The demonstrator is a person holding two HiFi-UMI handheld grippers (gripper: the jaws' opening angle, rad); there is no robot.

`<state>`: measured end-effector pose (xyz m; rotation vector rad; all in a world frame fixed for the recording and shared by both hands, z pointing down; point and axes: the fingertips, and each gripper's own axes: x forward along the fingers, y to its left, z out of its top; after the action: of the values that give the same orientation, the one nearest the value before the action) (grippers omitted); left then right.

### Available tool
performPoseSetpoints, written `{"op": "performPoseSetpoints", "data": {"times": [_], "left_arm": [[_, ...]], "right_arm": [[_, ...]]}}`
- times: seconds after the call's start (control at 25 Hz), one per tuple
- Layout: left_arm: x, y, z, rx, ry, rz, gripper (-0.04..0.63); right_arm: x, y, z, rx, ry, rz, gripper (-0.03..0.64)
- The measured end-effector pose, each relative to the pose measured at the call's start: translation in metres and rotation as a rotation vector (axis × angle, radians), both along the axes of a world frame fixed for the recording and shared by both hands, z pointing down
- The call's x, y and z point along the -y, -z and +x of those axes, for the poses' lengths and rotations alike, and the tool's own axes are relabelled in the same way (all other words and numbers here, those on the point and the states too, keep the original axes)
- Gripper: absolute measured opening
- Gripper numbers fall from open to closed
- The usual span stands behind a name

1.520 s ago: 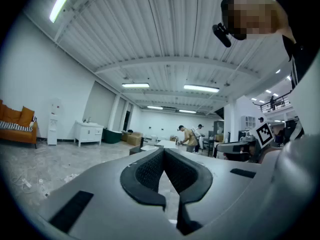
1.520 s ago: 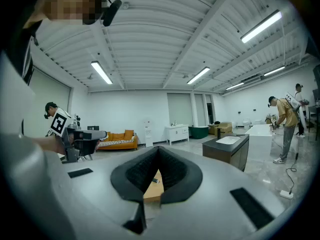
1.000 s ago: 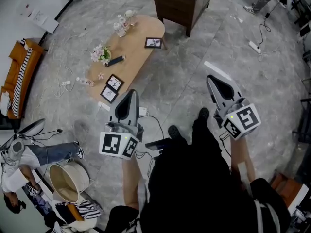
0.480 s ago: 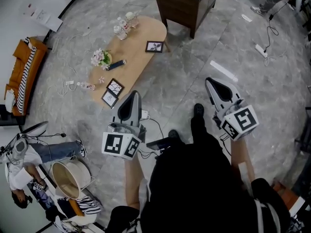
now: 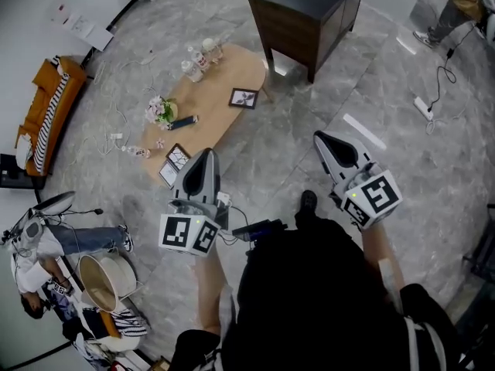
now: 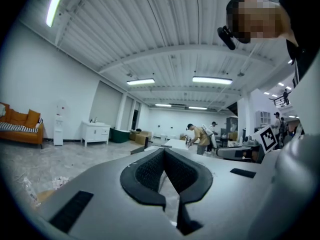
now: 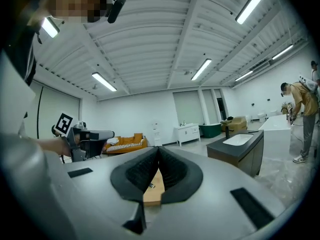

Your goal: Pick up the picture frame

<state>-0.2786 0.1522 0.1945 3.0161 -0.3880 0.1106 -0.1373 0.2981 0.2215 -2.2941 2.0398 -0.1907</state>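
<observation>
Right, fingers first: L gripper (image 6: 164, 150) has both fingers pressed together at the tips, nothing betw. them. R gripper (image 7: 159, 148) is the same, tips touching and empty; thru the gap under them I see a strip of the wooden desk (image 7: 152, 190). I hold both out level in front of me, over the grey marble floor (image 5: 325, 91).

The picture frame (image 5: 244, 97) sits on the desk near its right edge, on the far half, well apart from both grippers. Two more frames (image 5: 178, 157) lie side by side at the desk's near end; from the head view L gripper's tip shows just beside them. Mid-desk there are flowers (image 5: 161, 109) and a dark remote (image 5: 182, 120), w/ bottles (image 5: 199, 55) at the far end.

Beyond the desk stands a dark cabinet (image 5: 305, 10) w/ a white sink. An orange sofa (image 5: 46, 114) stands by the left wall. A person (image 5: 39, 246) is at lower left by a round basket (image 5: 108, 288).
</observation>
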Motion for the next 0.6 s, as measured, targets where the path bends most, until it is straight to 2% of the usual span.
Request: {"op": "performPoseSetpoints", "data": {"times": [0.16, 0.6], "left_arm": [[-0.006, -0.005, 0.024, 0.003, 0.041, -0.007, 0.012], [0.007, -0.027, 0.057, 0.034, 0.062, -0.042, 0.014]], "right_arm": [[0.003, -0.003, 0.031, -0.002, 0.041, -0.007, 0.012], [0.009, -0.021, 0.080, 0.033, 0.018, -0.041, 0.012]]}}
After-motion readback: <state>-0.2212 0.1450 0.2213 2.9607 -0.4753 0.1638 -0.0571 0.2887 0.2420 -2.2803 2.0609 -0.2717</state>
